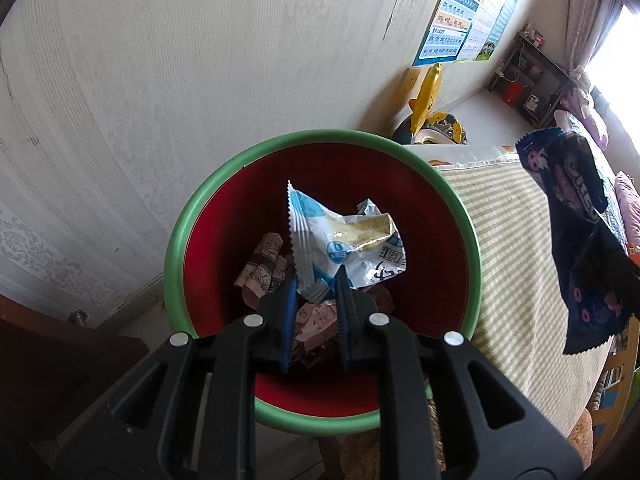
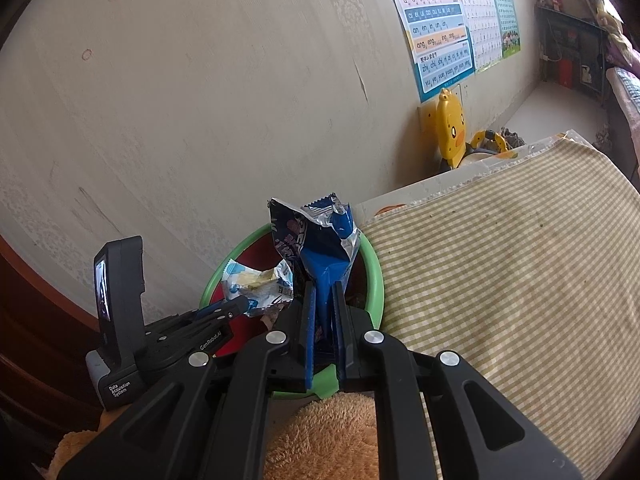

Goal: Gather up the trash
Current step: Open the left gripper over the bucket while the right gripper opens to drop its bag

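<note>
Bin red inside, green rim; crumpled wrappers at bottom.

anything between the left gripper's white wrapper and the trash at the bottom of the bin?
Nothing. In the left wrist view the white wrapper hangs over the crumpled paper inside the bin.

Daylight glares from the window at right; fisheye edges curve, corners dark.
</note>
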Demonstrator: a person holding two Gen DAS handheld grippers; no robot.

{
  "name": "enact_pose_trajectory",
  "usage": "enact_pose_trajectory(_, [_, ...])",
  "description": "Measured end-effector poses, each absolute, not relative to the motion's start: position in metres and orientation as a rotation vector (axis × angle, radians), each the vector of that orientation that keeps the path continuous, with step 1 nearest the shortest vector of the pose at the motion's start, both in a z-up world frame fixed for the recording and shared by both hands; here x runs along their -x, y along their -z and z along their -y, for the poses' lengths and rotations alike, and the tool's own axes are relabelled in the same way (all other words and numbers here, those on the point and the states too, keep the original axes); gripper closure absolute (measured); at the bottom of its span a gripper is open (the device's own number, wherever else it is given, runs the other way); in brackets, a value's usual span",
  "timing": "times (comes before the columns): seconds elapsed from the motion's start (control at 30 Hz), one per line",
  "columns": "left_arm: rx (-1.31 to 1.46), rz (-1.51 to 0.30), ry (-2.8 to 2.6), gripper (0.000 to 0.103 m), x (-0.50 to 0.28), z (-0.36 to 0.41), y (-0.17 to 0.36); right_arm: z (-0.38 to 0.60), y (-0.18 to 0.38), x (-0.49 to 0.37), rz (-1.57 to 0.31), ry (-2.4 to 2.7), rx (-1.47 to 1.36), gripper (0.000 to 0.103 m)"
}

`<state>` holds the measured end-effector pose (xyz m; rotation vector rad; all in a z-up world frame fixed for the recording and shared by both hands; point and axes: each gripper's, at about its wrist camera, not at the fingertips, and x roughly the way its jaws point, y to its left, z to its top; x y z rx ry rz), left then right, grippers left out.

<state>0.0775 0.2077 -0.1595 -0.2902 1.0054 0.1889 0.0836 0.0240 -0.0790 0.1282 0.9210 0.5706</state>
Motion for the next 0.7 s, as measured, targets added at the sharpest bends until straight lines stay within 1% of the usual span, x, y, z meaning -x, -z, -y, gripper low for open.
enact_pose_trajectory(0.3, [0.282,-1.023,-0.181,0.082,-0.080,-0.208,0.167,-0.025,0.082,-0.085,-0.927,-0.570,-0.128,0.094])
enact_pose_trajectory(0.33, [0.283,-1.023,-0.181,0.076,-0.080,-0.209,0.167,-0.025,0.083,-0.085,-0.928,-0.570,-0.127,0.095])
enact_pose_trajectory(0.37, [0.287,-1.019,-0.183,0.067,-0.079,-0.209,0.166,-0.025,0.083,-0.085,-0.927,-0.570,-0.126,0.095])
enact_pose_trajectory(0.4, [0.293,-1.013,-0.183,0.062,-0.079,-0.210,0.166,-0.025,0.083,-0.085,-0.926,-0.570,-0.124,0.095])
enact_pose_trajectory(0.43, [0.305,-1.003,-0.184,0.054,-0.078,-0.211,0.164,-0.025,0.083,-0.085,-0.925,-0.570,-0.122,0.095])
enact_pose_trajectory(0.47, [0.318,-0.991,-0.188,0.048,-0.076,-0.212,0.162,-0.026,0.084,-0.086,-0.925,-0.571,-0.119,0.095])
enact_pose_trajectory(0.5, [0.325,-0.984,-0.192,0.046,-0.075,-0.212,0.161,-0.027,0.085,-0.087,-0.927,-0.571,-0.116,0.095])
enact_pose_trajectory(0.63, [0.344,-0.965,-0.216,0.032,-0.069,-0.214,0.157,-0.034,0.090,-0.091,-0.933,-0.576,-0.096,0.095])
enact_pose_trajectory(0.7, [0.352,-0.975,-0.224,0.032,-0.067,-0.216,0.158,-0.038,0.093,-0.092,-0.938,-0.583,-0.085,0.095])
